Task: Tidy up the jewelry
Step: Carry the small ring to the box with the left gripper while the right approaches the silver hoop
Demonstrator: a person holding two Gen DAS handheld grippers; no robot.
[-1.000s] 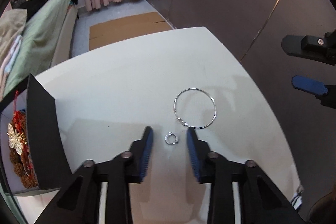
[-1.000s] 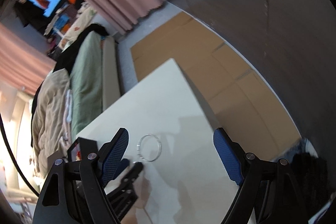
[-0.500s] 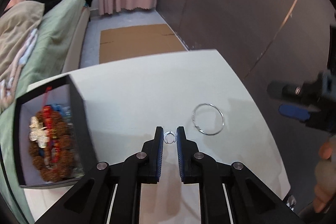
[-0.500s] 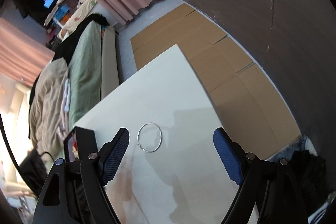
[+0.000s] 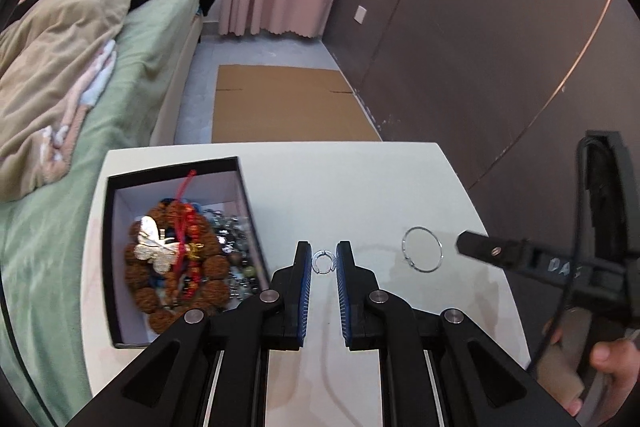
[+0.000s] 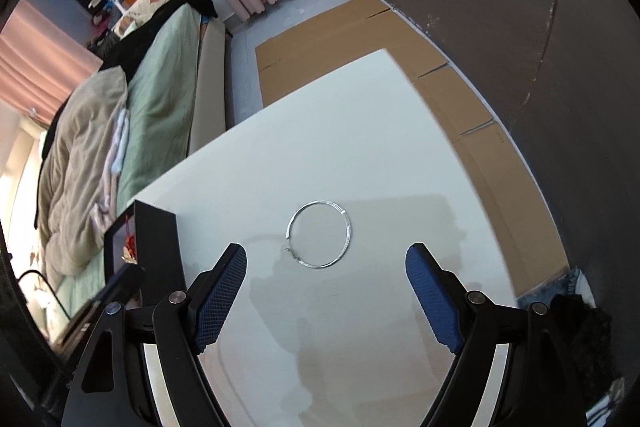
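Left gripper point(image 5: 323, 259): jaws drawn nearly together and pinching a small silver ring point(image 5: 323, 261) by its two sides between the blue pads; the ring is hanging at the fingertips above the white table point(image 5: 360, 187), just to the right of the box.

Right gripper point(image 6: 326, 263): jaws standing wide apart and holding nothing; it is hovering over the table with the large hoop in front of its fingertips, apart from both pads.

Large silver hoop point(image 6: 319, 233): lying flat on the table, its clasp end gaping a little; in the left wrist view it is sitting right of the pinched ring, near the tip of the right gripper.

Black box point(image 5: 176, 251): sitting open at the table's left side, white inside, with no lid on it.

Box contents: brown bead bracelet point(image 5: 160, 279) with red cord, a pale butterfly ornament point(image 5: 156, 251) on top, and glittering beads beside them.

Person's hand point(image 5: 600, 367): gripping the right gripper's handle at the lower right of the left wrist view.

Surroundings: bed with green sheet point(image 5: 140, 67) running beside the table.
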